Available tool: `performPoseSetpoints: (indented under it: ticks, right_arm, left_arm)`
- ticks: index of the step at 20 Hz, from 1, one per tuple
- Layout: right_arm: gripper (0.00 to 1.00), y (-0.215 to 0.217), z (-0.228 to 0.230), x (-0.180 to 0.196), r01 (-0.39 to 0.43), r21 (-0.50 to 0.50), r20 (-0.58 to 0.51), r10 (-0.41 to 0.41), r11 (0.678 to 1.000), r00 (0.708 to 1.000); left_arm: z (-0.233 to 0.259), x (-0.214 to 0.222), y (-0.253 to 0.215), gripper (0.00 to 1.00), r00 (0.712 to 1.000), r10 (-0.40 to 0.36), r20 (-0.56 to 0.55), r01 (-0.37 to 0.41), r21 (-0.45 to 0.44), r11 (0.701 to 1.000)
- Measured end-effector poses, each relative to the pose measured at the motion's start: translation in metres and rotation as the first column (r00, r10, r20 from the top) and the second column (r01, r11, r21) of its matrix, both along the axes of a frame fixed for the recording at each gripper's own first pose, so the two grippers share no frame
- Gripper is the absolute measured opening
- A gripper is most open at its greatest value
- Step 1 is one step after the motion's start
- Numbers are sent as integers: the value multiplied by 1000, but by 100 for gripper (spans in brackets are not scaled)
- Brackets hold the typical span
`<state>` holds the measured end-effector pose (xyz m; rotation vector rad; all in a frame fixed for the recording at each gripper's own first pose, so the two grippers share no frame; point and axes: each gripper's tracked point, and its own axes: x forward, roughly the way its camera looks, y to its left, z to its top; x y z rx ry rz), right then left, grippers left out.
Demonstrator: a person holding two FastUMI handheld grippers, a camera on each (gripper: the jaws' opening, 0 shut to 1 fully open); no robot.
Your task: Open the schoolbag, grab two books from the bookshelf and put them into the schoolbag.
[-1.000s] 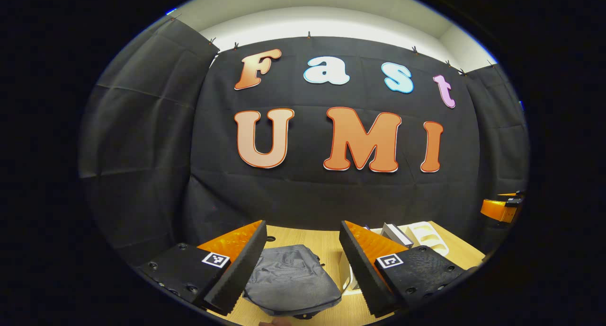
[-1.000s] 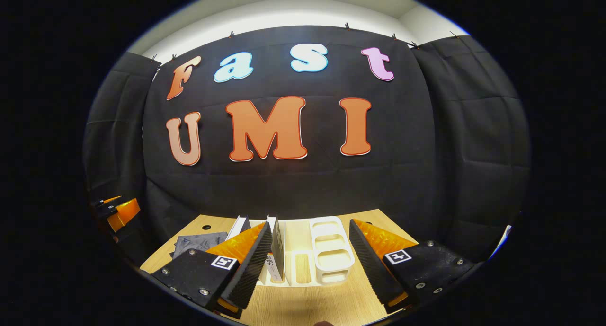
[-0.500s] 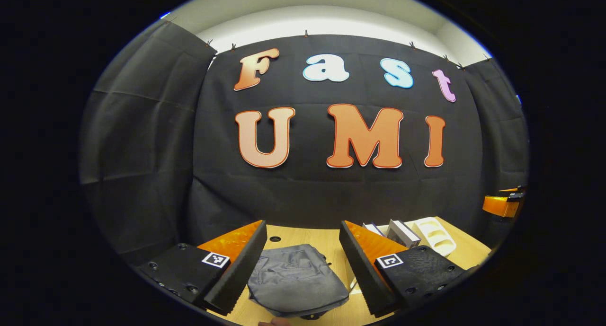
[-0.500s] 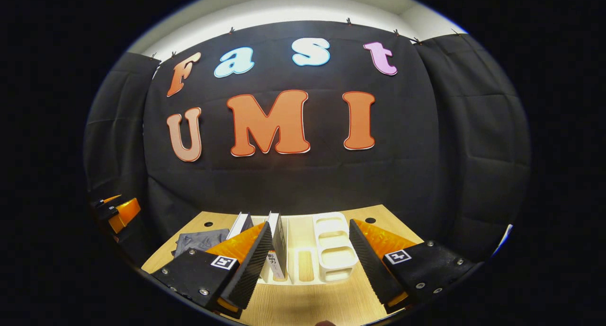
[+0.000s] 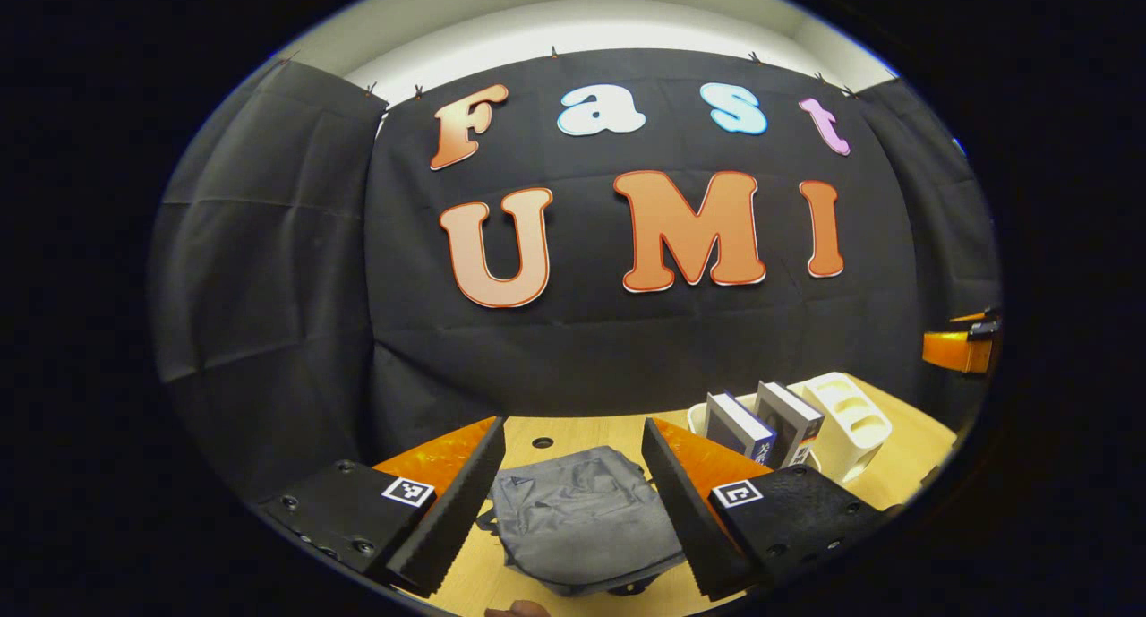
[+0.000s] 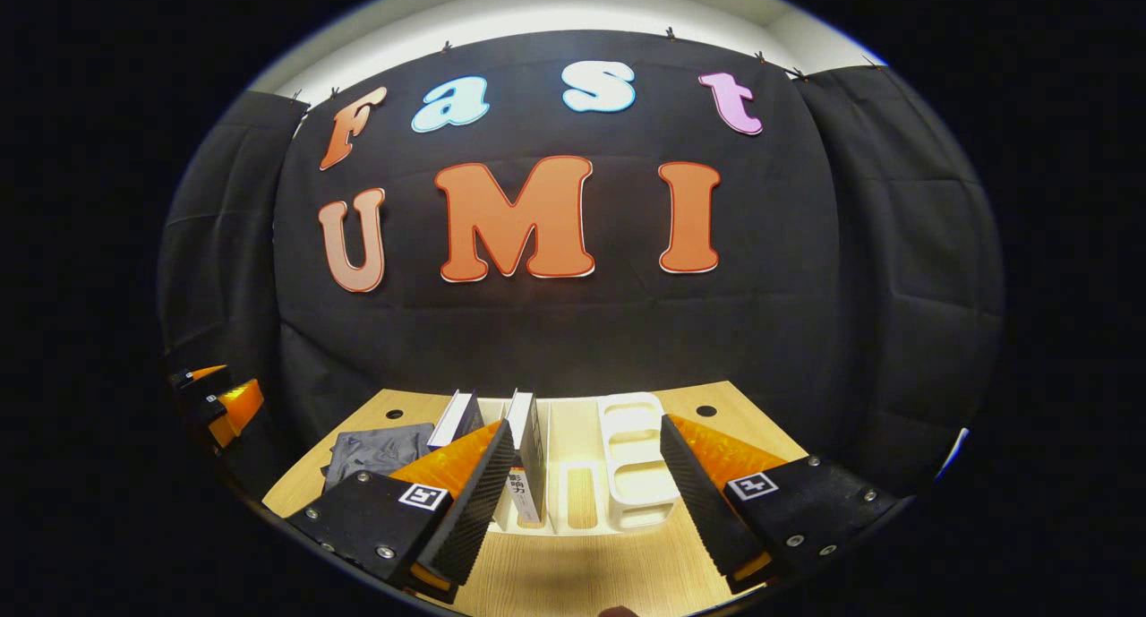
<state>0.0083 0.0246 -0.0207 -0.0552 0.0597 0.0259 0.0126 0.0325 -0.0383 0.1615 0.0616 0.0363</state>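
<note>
A grey schoolbag (image 5: 582, 518) lies flat and zipped on the wooden table, straight ahead of my left gripper (image 5: 573, 509), which hangs open above the table's near edge. Two books (image 5: 761, 424) stand upright in a white bookshelf (image 5: 846, 420) to the bag's right. In the right gripper view the same two books (image 6: 524, 451) stand in the left slots of the bookshelf (image 6: 636, 474). My right gripper (image 6: 586, 501) is open in front of it, holding nothing. The schoolbag (image 6: 376, 451) shows at the left there.
The wooden table (image 6: 573, 572) carries small round holes (image 5: 542, 441) near its back edge. The black cloth wall stands close behind the table. The other gripper shows far off at the right edge (image 5: 962, 348) and at the left edge (image 6: 215, 398).
Both views have tilted downward, so more of the table shows. The left gripper view has swung so the bookshelf and books stand higher and clearer at the right. Both grippers stay open.
</note>
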Motion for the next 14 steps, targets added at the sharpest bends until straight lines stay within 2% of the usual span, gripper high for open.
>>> performPoseSetpoints:
  ticks: [4,9,14]
  right_arm:
    - [98,0,-12,1,0,3,-25,0,1000,1000]
    - [98,-12,-25,-2,21,-16,-53,-22,1000,998]
    - [98,-32,-39,-5,64,-23,-87,-66,998,994]
  left_arm:
    - [-32,-2,-6,97,997,-28,-66,38,146,989]
    - [-97,-11,-24,97,979,-75,-191,129,288,949]
    - [-172,-21,-34,98,931,-101,-351,229,347,909]
